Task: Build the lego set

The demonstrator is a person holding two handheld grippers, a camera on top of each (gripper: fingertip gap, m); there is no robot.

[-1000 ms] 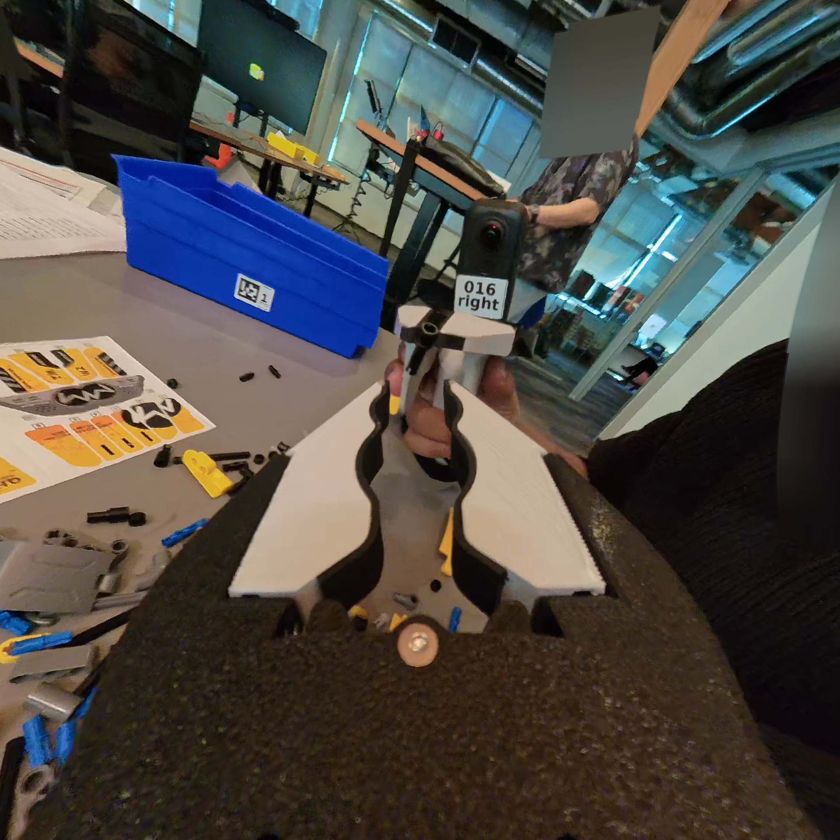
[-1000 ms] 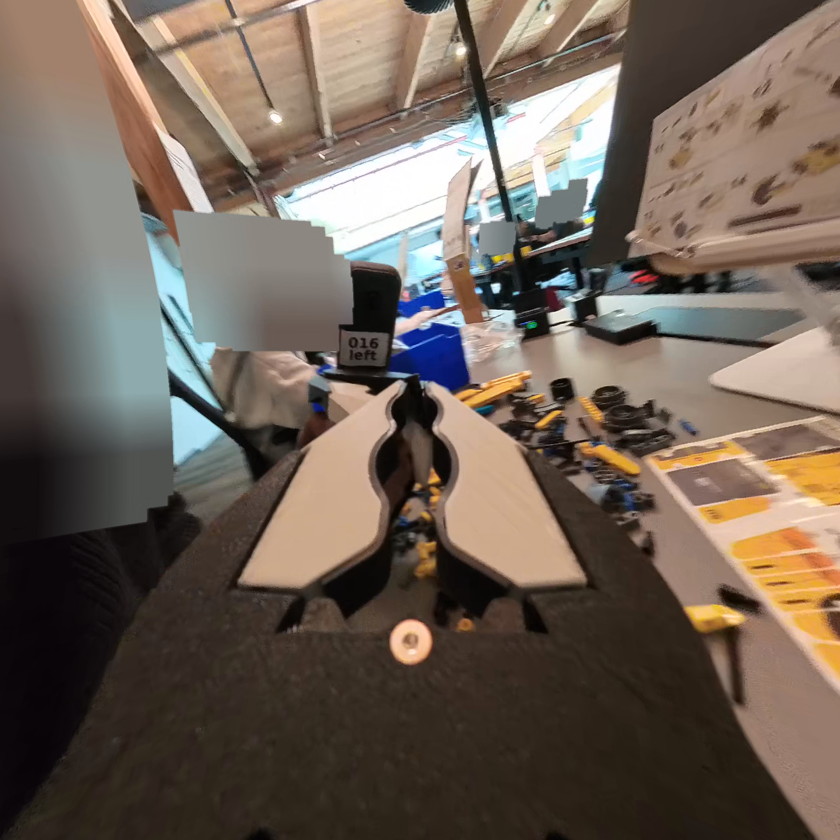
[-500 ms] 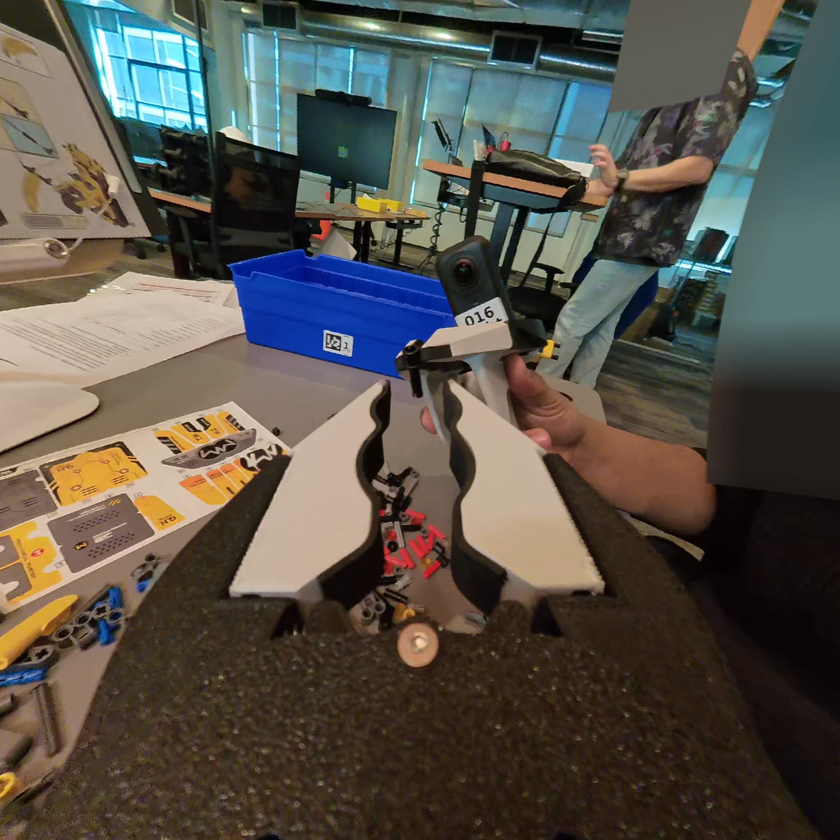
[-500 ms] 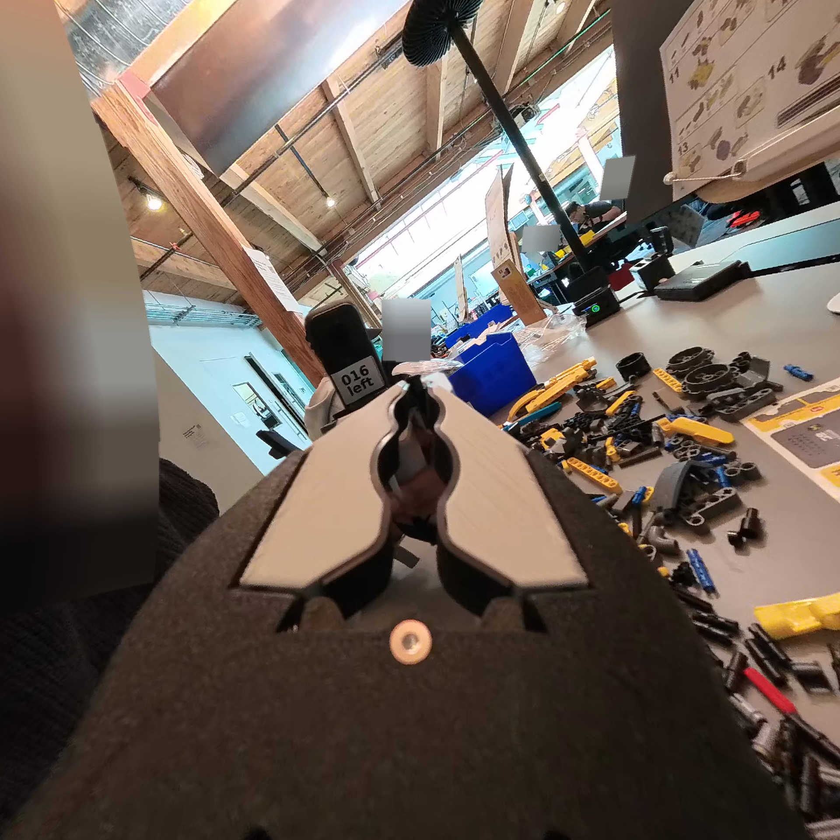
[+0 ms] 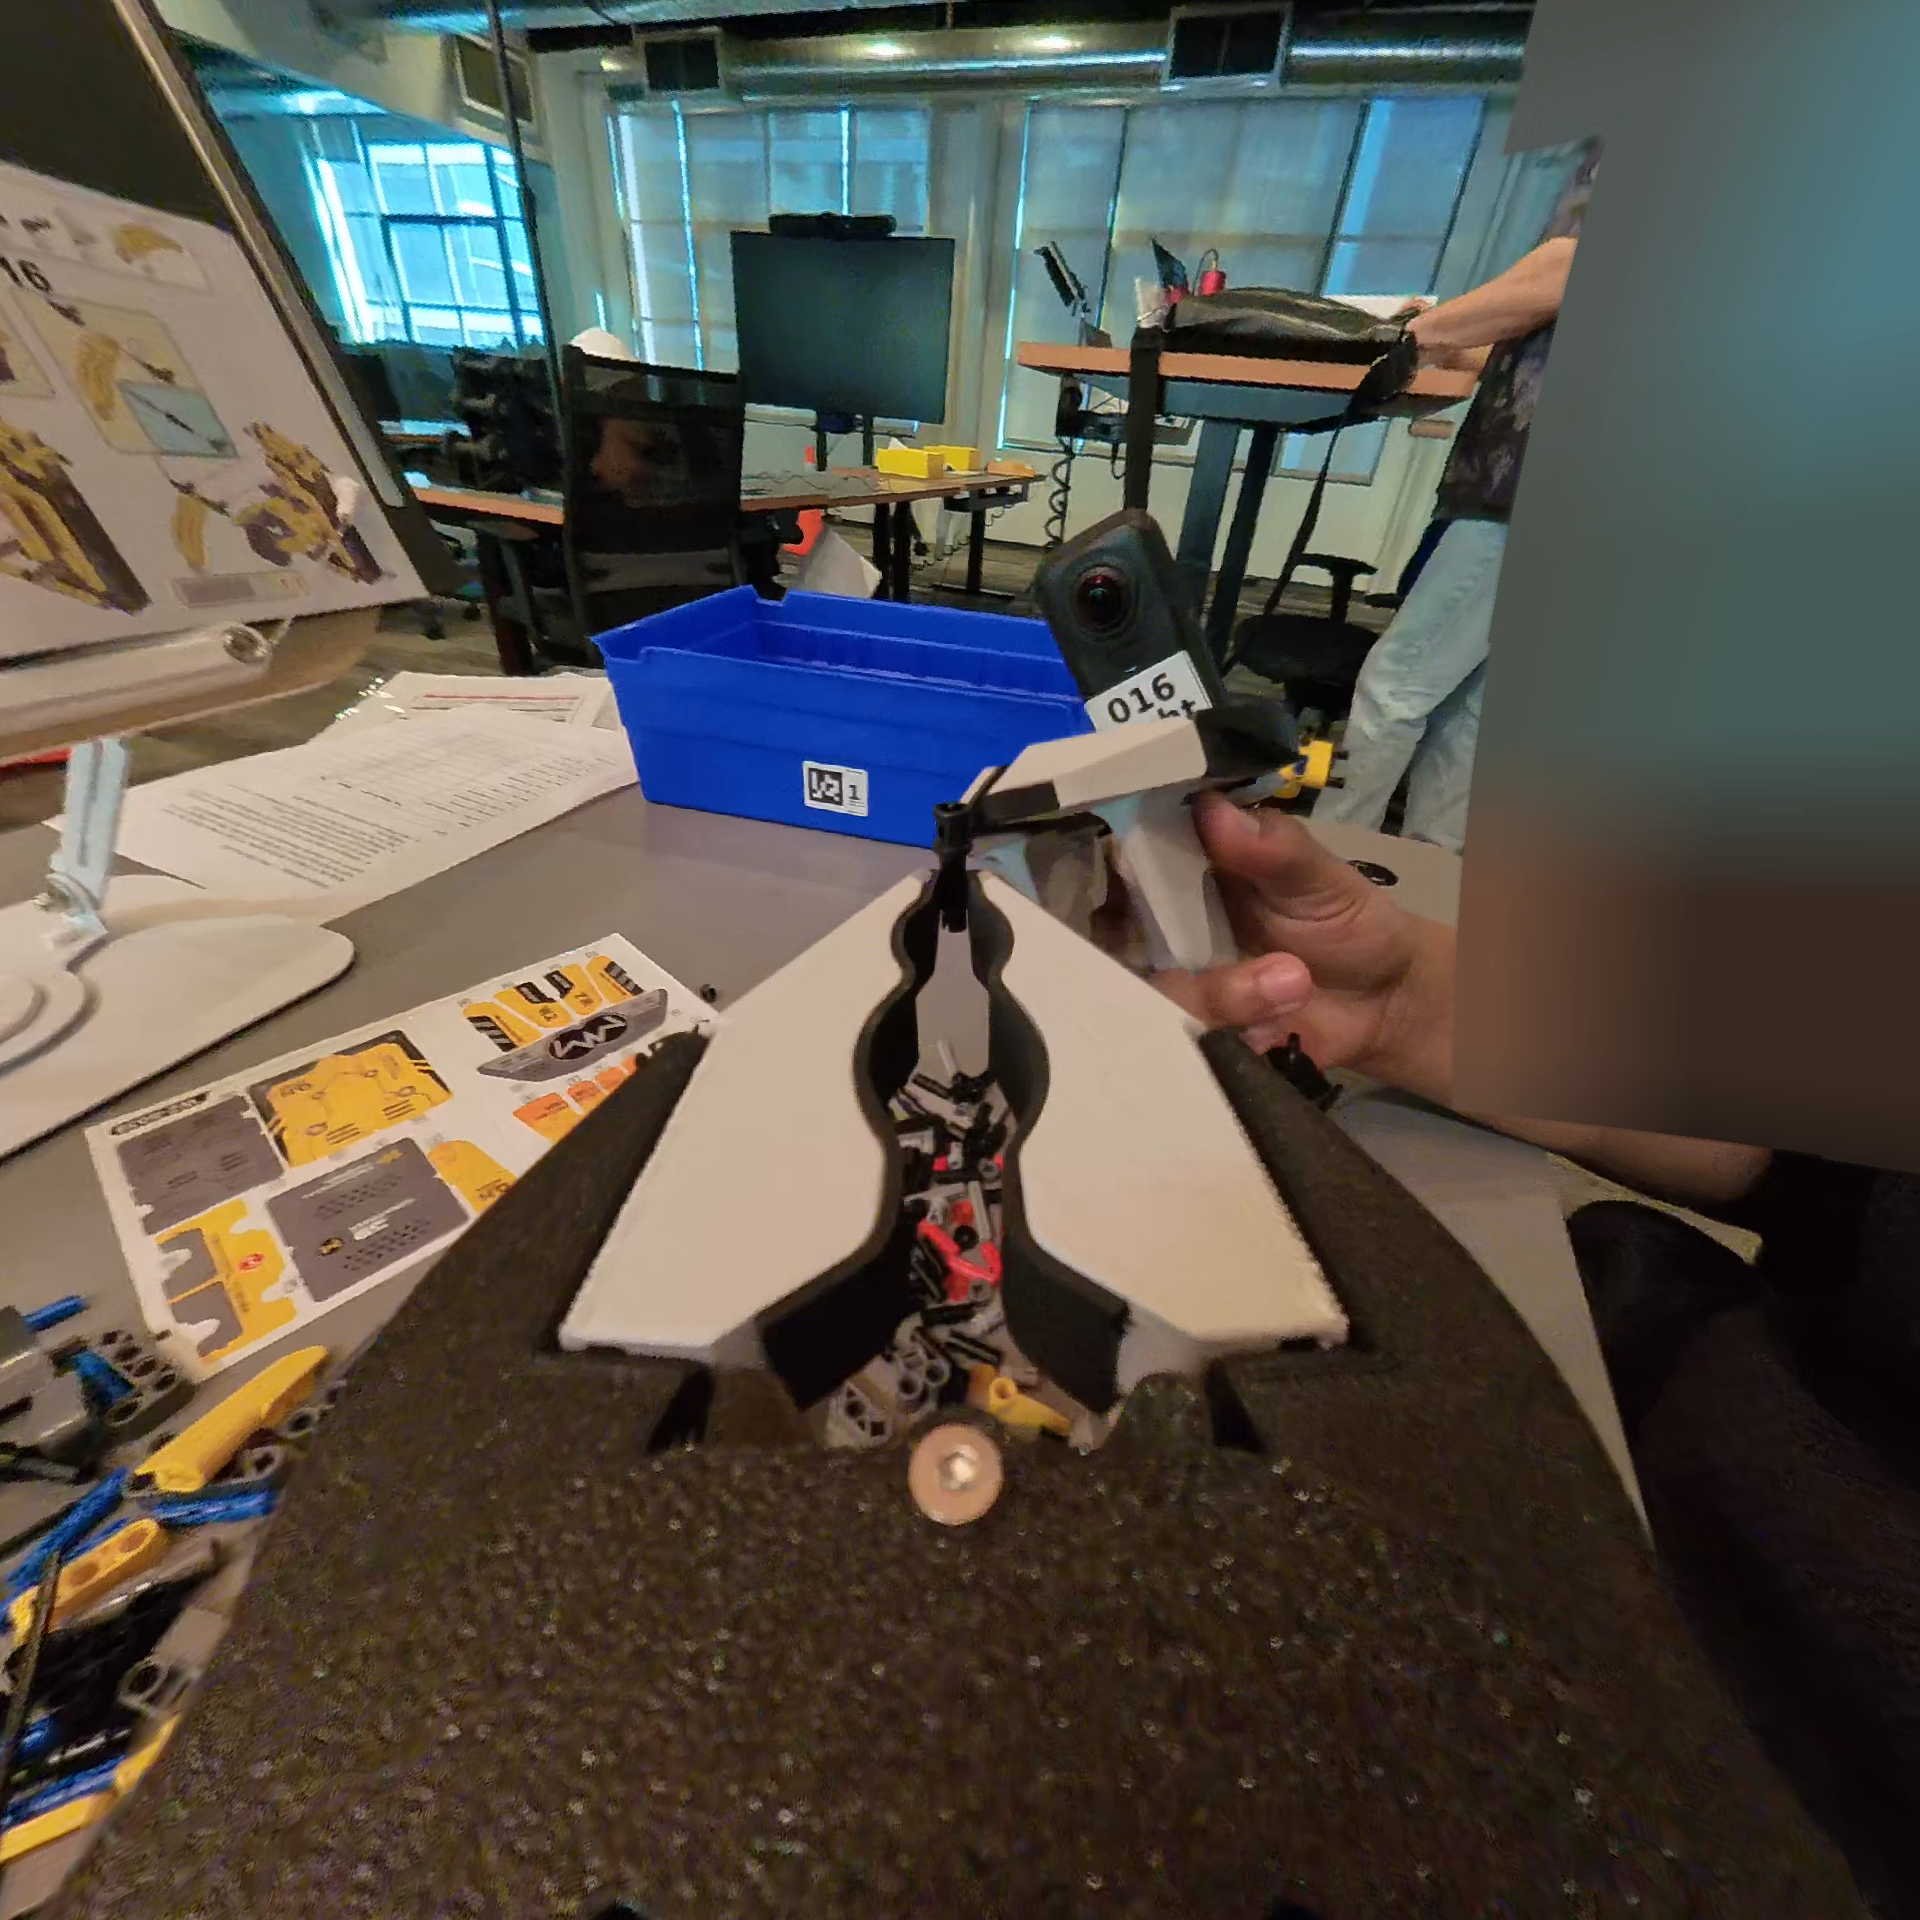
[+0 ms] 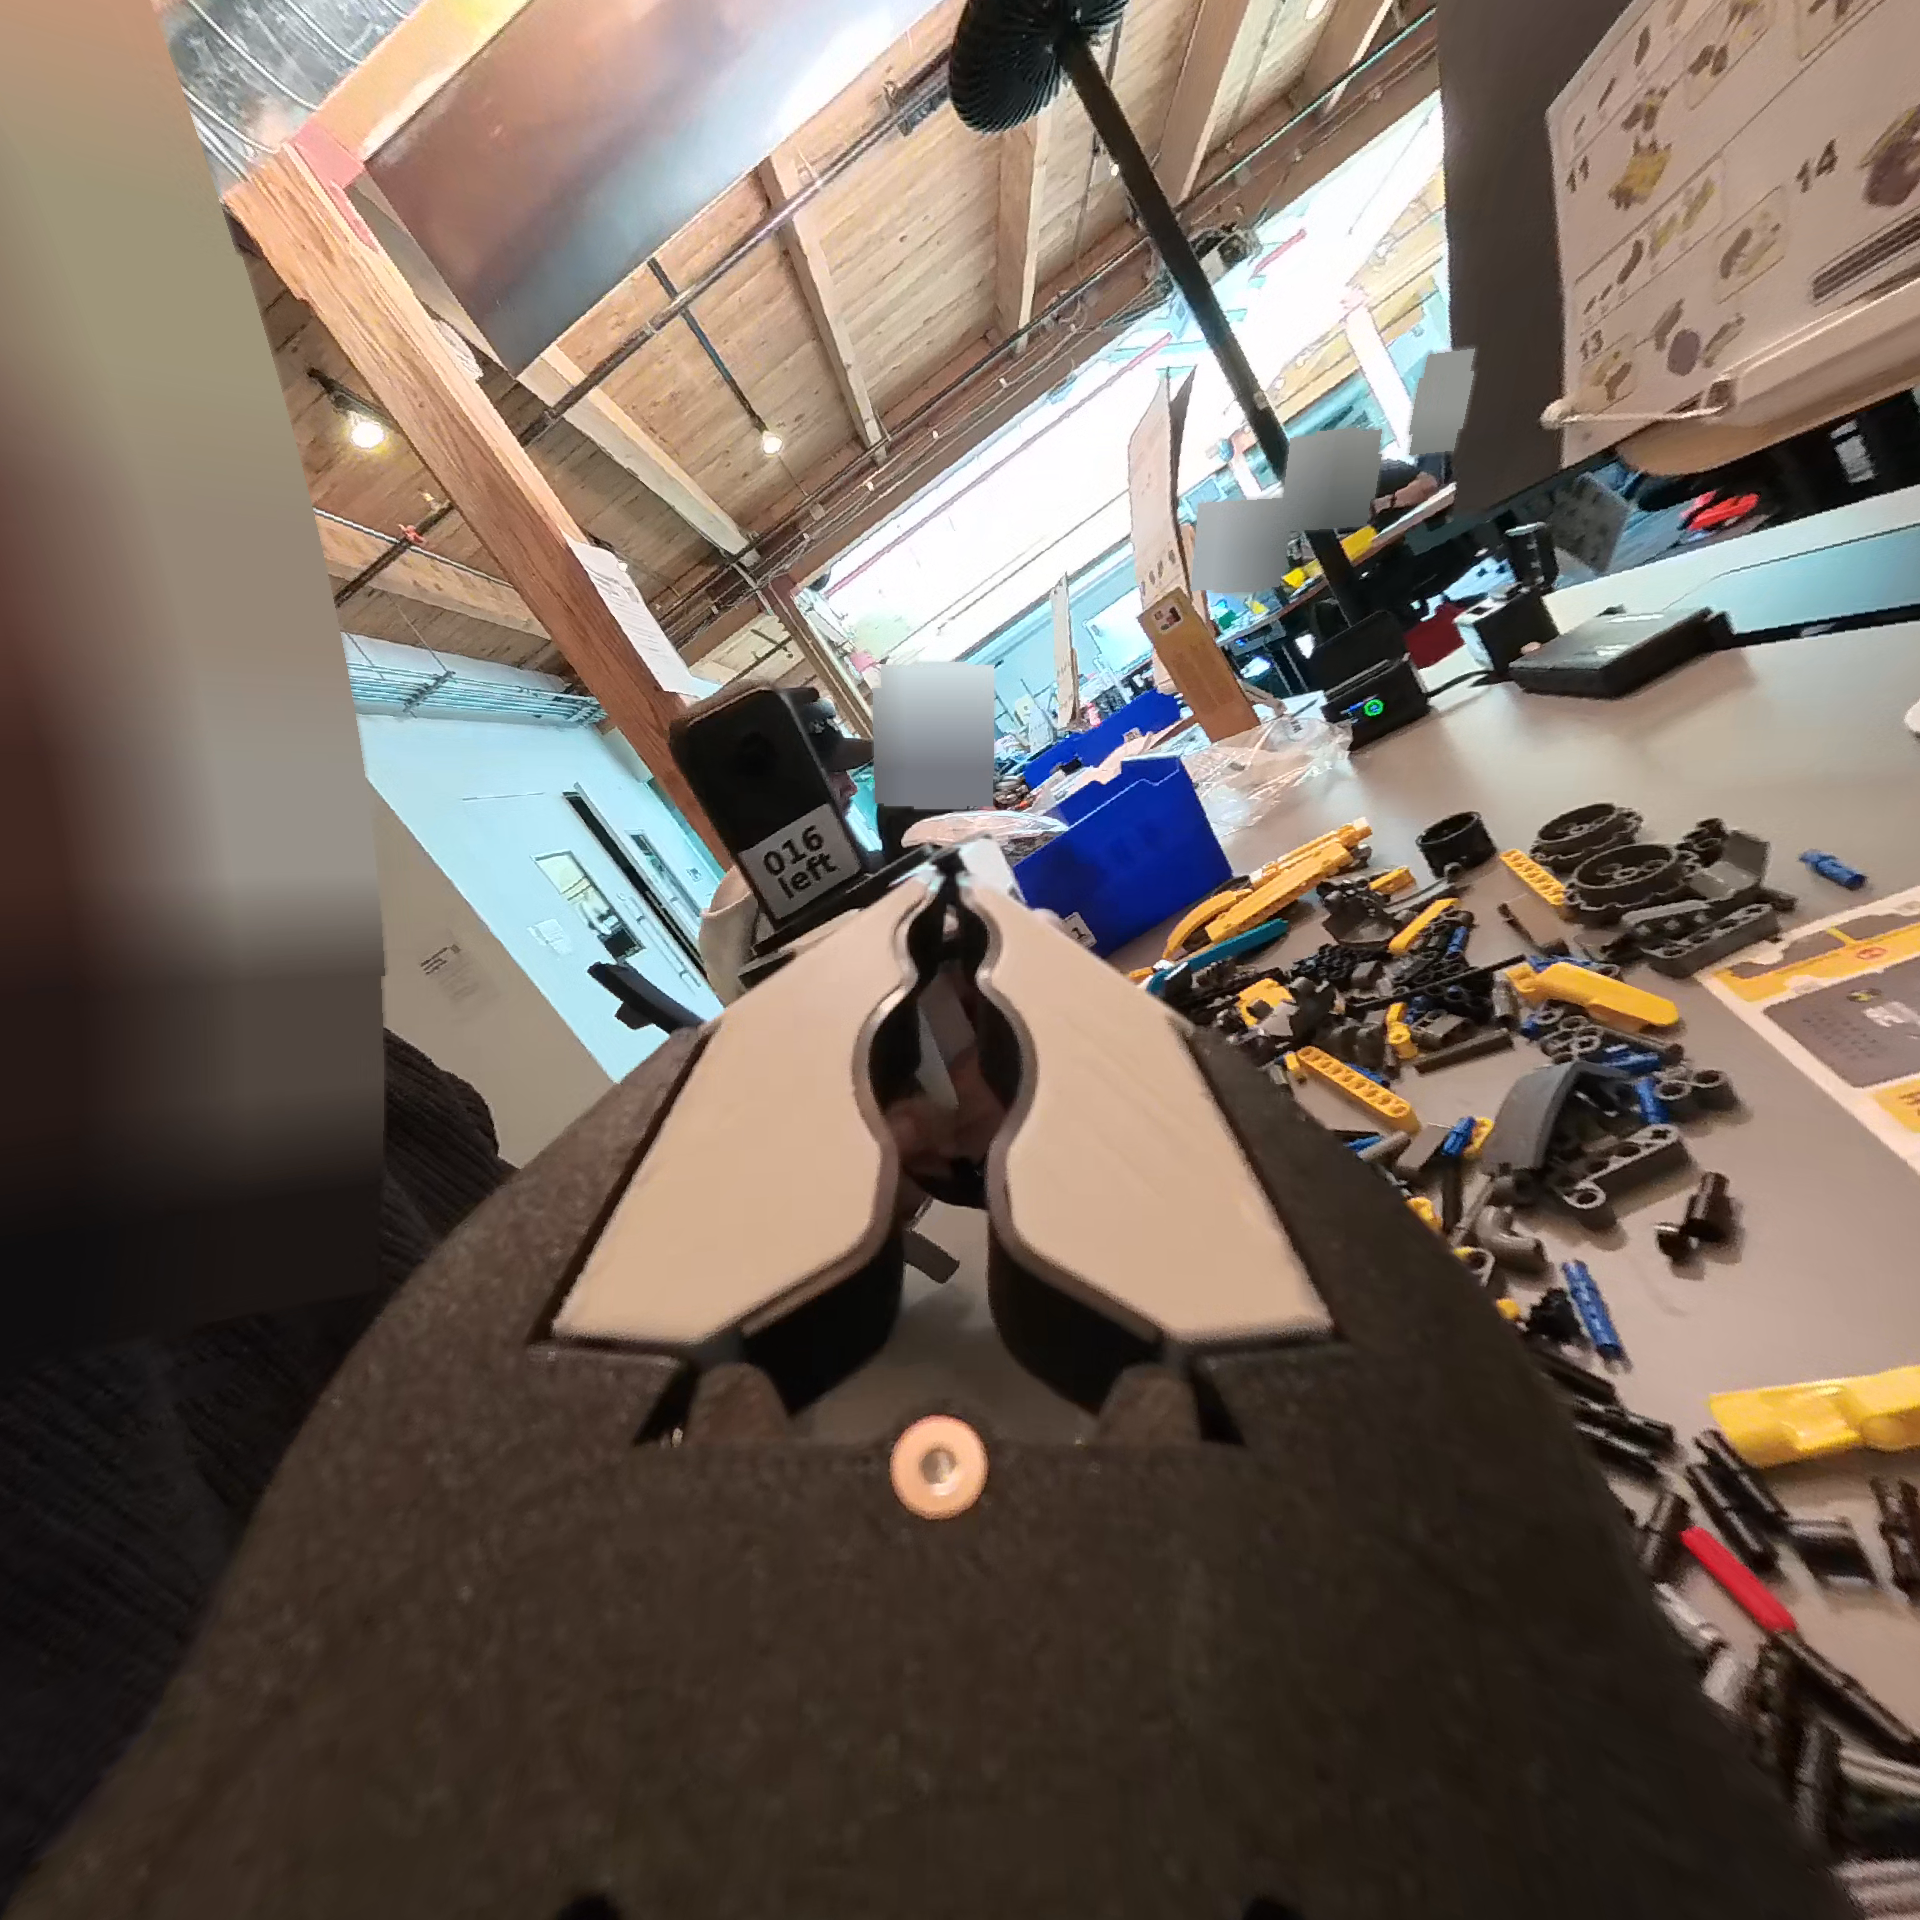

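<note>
Grey bench strewn with building-toy parts

Grey bench (image 5: pixel 644 883) carries a blue bin (image 5: pixel 831 717) at upper centre. Mid-frame, left gripper (image 5: pixel 951 902) and right gripper (image 6: pixel 943 885) meet tip to tip, both nearly closed, pinching one small black pin (image 5: pixel 950 862).

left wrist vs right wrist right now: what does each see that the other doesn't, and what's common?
Only the left wrist view: the sticker sheet laid out whole, printed papers, a dark monitor, and a hand gripping the right gripper.

Only the right wrist view: the wooden ceiling beams, a black fan, and the big spread of yellow, black and blue building pieces.

Both: the grey table, a propped instruction booklet, and both grippers meeting tip to tip at a small black pin.
</note>
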